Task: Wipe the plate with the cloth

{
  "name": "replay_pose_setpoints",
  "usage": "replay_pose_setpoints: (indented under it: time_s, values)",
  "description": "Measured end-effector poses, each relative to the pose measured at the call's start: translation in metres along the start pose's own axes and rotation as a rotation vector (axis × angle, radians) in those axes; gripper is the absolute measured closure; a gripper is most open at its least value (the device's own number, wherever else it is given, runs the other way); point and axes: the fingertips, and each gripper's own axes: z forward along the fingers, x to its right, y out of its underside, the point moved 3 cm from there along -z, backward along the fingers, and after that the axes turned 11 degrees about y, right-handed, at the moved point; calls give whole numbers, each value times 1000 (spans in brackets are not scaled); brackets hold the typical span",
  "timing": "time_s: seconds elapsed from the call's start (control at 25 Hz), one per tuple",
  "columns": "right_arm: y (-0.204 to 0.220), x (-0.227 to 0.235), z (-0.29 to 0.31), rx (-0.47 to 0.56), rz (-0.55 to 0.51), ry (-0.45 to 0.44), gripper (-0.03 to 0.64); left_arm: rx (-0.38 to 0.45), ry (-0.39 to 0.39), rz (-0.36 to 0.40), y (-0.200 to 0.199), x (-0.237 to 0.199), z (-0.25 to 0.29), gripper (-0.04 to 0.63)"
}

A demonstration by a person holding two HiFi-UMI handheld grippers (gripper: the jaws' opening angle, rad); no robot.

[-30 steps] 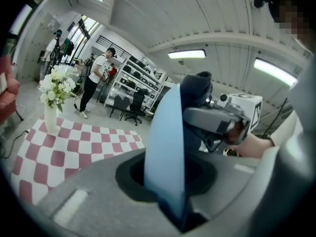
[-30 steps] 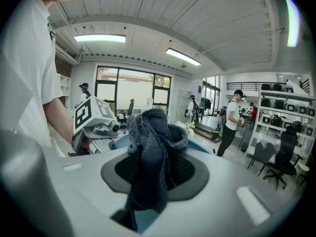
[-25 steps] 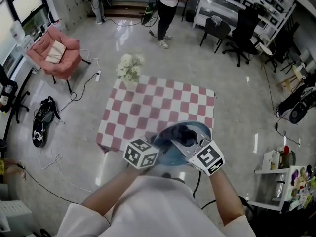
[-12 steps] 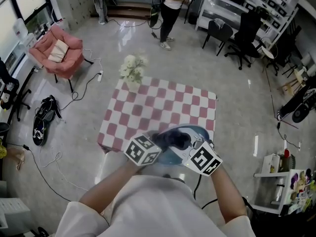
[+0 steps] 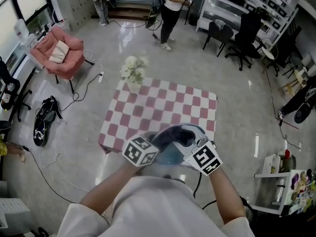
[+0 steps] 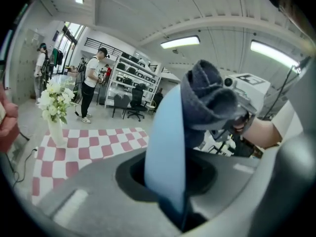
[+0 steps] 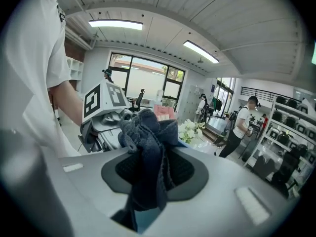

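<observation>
Left tool (image 6: 174,209) clamped on blue plate (image 6: 165,147), right tool (image 7: 140,204) gripping dark cloth (image 7: 145,142), cloth touching plate

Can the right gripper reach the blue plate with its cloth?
Yes, it seems so. The right gripper has its jaws shut on the cloth, which sits against the upper rim of the plate. The left gripper clamps the plate edge-on. Nothing stands between them.

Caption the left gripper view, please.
Left tongs grip the blue plate edge-on; right tongs hold the dark cloth against it.
</observation>
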Motion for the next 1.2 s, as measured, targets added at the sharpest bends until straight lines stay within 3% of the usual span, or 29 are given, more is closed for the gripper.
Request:
replay_pose_setpoints:
  time_s: [0.36,0.76,0.96,1.2]
  values:
    - [15,27,-16,-16,87,110,499,10,-40,5,4,-10,-12,522]
    - [15,41,-44,18,136,160,499,-30,-98,80,11,-17,-20,522]
    - [-2,45,-58,65,140,136,499,-106,-143,216,15,-14,-20,522]
    - [-15,34,-60,50,23,26,497,-180,-166,428,11,0,-14,522]
